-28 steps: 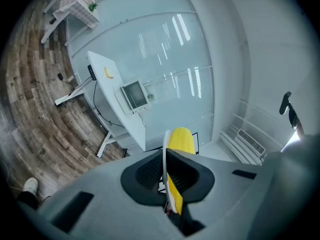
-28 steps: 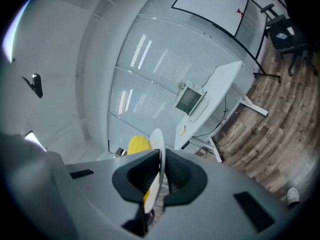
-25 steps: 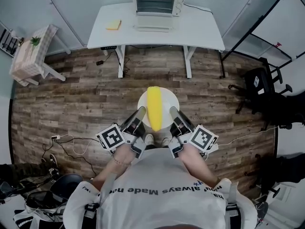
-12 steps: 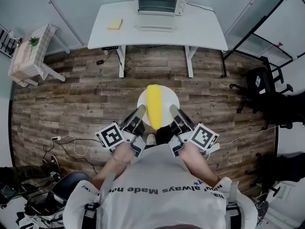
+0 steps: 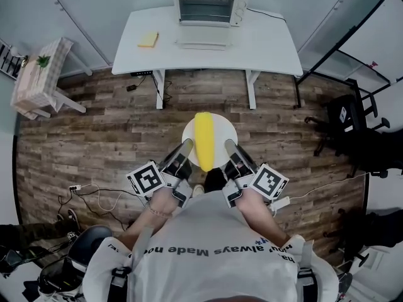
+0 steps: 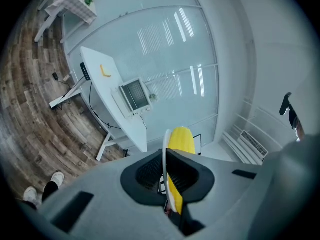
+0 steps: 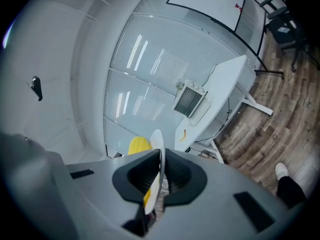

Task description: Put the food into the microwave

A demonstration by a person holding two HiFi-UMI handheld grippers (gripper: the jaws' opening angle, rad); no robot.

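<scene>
A white plate (image 5: 221,128) carries a long yellow piece of food (image 5: 203,140) above the wooden floor. My left gripper (image 5: 186,145) is shut on the plate's left rim and my right gripper (image 5: 229,146) on its right rim. In the left gripper view the plate edge (image 6: 165,156) runs between the jaws of my left gripper (image 6: 166,176), with the food (image 6: 181,140) beyond. In the right gripper view my right gripper (image 7: 160,176) likewise pinches the plate (image 7: 158,144). The white microwave (image 5: 208,8) stands on the white table (image 5: 264,43) ahead, its door folded down.
A yellow item (image 5: 148,39) lies on the table left of the microwave. A small cloth-covered side table (image 5: 39,74) stands far left. Black office chairs (image 5: 352,124) and a black frame stand to the right. Cables lie on the floor at lower left.
The table and microwave have shifted a little in the head view as the person steps forward. Both grippers keep their hold on the plate.
</scene>
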